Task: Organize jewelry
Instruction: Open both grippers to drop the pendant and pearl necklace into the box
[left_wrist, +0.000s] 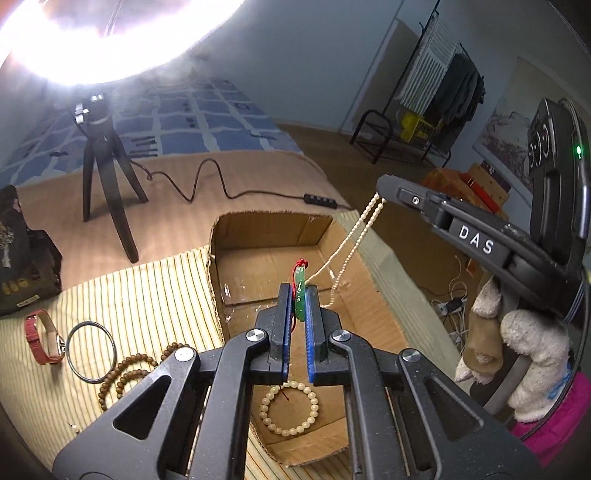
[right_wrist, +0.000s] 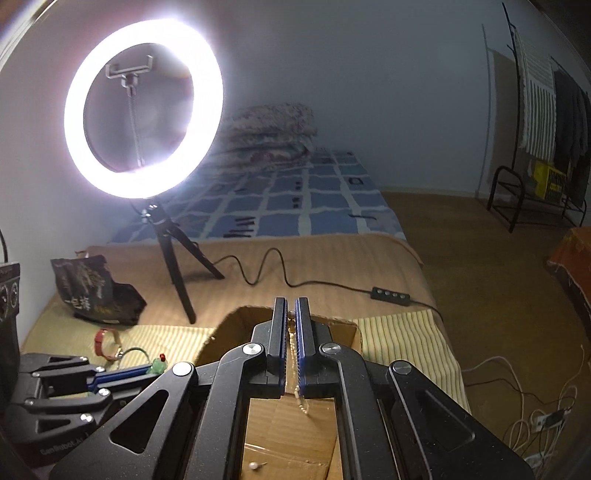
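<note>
Jewelry hung over the cardboard box: the left gripper was clamped on an upright green pendant, while the right gripper pinched the bead necklace, its strand slanting between them.

"DAS" in white letters on right tongs arm; other print unreadable.

Green pendant on red cord, cream bead necklace, brown cardboard box, yellow-striped mat

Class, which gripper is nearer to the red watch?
Left. The left gripper hangs above the cardboard box, beside the red watch; the right gripper is beyond it.
</note>
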